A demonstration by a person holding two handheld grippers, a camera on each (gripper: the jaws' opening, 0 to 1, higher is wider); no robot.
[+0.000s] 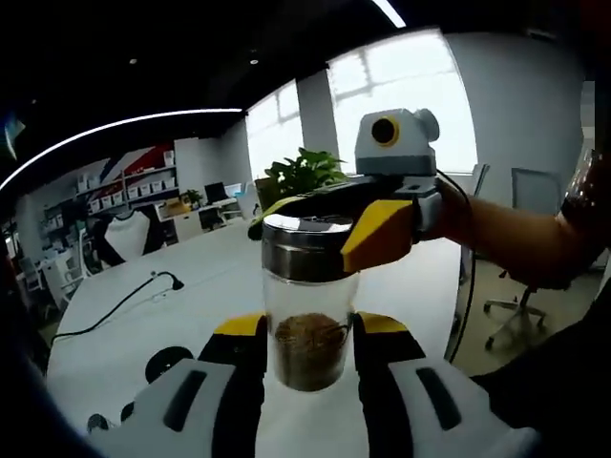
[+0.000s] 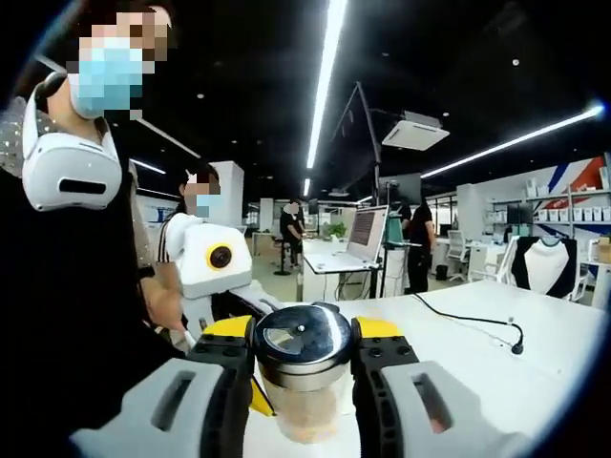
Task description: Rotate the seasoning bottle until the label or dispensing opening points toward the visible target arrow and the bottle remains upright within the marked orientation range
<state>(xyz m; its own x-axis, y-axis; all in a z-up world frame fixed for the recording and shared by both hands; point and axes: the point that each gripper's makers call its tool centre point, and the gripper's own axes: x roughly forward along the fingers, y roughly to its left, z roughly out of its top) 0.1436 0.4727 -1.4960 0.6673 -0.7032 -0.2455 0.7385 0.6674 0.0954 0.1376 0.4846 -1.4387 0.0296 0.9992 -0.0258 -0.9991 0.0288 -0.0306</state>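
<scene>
Bottle (image 1: 307,315) upright over table (image 1: 220,277); we see left gripper (image 1: 307,348) clamping its glass body, right gripper (image 2: 304,358) gripping its metal lid (image 2: 304,342).

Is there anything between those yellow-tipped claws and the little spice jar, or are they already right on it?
Nothing visible stands between them. The left gripper has its jaws against the glass body of the seasoning bottle, and the right gripper closes around the bottle's metal cap.
</scene>
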